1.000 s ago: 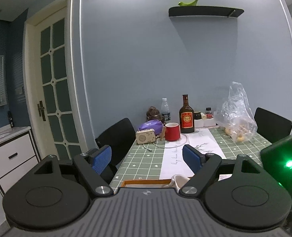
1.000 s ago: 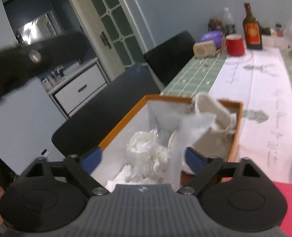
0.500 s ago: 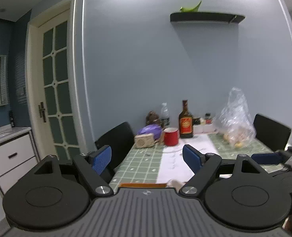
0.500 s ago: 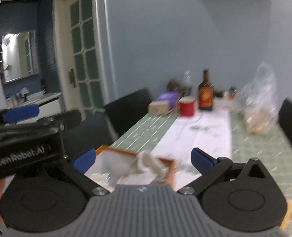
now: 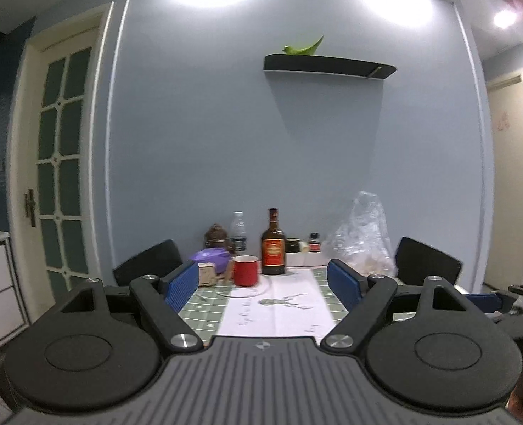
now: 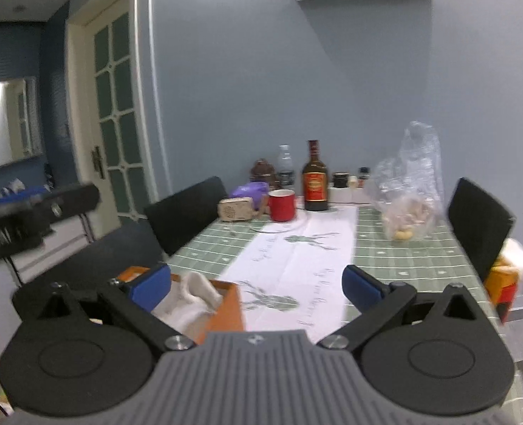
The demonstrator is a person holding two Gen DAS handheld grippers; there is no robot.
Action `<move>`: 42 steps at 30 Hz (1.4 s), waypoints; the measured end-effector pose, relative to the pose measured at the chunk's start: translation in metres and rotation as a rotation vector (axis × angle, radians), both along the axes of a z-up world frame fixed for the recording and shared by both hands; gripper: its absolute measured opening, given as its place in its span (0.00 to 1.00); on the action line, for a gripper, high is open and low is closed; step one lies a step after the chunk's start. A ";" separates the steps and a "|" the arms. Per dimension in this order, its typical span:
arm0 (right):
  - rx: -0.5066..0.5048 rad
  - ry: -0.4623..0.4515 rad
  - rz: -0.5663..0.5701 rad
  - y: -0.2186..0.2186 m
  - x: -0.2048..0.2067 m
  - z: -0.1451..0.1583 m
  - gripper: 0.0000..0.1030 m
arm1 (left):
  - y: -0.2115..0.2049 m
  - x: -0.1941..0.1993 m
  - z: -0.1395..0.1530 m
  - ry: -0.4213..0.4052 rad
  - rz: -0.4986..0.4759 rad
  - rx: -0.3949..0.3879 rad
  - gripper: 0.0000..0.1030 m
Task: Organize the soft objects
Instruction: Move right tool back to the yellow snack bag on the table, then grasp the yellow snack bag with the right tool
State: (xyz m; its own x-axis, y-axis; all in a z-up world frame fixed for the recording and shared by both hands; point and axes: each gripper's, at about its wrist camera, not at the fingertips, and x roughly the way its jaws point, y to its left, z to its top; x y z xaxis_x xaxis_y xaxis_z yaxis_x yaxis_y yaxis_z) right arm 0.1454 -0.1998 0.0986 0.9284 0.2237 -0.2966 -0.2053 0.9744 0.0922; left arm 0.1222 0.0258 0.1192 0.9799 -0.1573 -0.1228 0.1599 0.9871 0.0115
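An orange box [image 6: 228, 310] sits at the near left of the table, with a cream cloth [image 6: 194, 292] bulging over its rim. My right gripper [image 6: 256, 288] is open and empty, raised above the table just right of the box. My left gripper [image 5: 263, 285] is also open and empty, held high and level, facing the far wall. The box is hidden below the left wrist view. The other gripper shows as a dark blurred shape [image 6: 31, 209] at the left of the right wrist view.
The green checked table [image 6: 403, 258] carries a white runner [image 6: 297, 262], a red mug [image 6: 282, 204], a brown bottle [image 6: 315, 180], a small speaker [image 6: 235, 209], a purple bag [image 6: 251, 189] and a clear plastic bag [image 6: 408, 191]. Black chairs [image 6: 187, 212] flank it. An orange pack [image 6: 506, 279] lies at the right.
Both grippers lifted and tilted up from the orange box. The right wrist view went from looking down into the box to looking across the table; the box dropped out of the left wrist view.
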 end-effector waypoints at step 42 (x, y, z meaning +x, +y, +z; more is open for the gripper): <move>0.327 0.290 -0.395 -0.169 0.069 -0.182 0.90 | -0.215 0.018 -0.113 0.232 -0.307 0.654 0.93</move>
State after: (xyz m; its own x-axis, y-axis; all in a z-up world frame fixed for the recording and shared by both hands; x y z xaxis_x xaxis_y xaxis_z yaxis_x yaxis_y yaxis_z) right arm 0.2147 -0.3687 -0.0838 0.8512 0.0004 -0.5248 0.2457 0.8834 0.3991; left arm 0.1403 -0.1887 0.0067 0.8415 -0.2434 -0.4822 0.4961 0.7015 0.5117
